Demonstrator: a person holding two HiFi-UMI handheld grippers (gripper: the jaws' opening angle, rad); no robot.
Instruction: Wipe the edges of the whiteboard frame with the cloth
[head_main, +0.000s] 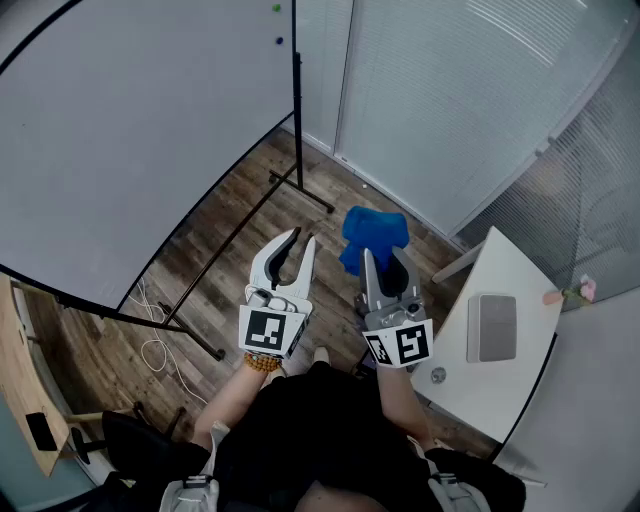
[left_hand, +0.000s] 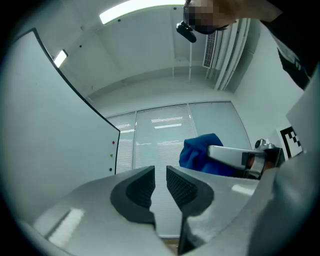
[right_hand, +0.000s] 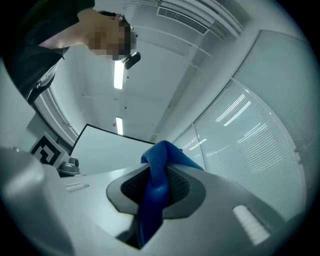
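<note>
Whiteboard (head_main: 120, 130) fills the left of the head view, blank, with a thin black frame (head_main: 190, 212). Two small coloured dots (head_main: 278, 40) sit near its far corner. A black stand (head_main: 297, 120) holds it, feet on the wood floor (head_main: 215, 280). A white cable (head_main: 155, 345) lies looped on the floor under the board's near corner.

Left tongs (head_main: 304, 235) are held out over the floor, to the right of the board and apart from its frame. In the left gripper view the left tongs (left_hand: 160, 172) show jaws slightly apart, narrow gap, nothing between them. The whiteboard (left_hand: 50, 135) is off to their left, not touched.

Just right of them, the right tongs (head_main: 384, 255) are clamped on the cloth (head_main: 375, 232), blue, bunched, sticking out past the tips. In the right gripper view the right tongs (right_hand: 159, 175) have both pads pressed on the cloth (right_hand: 159, 160), a fold of it running down between them. The cloth (left_hand: 200, 150) also shows in the left gripper view, beside the left tongs. Cloth is in the air, well apart from the frame, touching only the tongs.

Far right: white worktop (head_main: 500, 395) with a grey box (head_main: 492, 327) on it. Behind, a wall of blinds (head_main: 450, 90).
</note>
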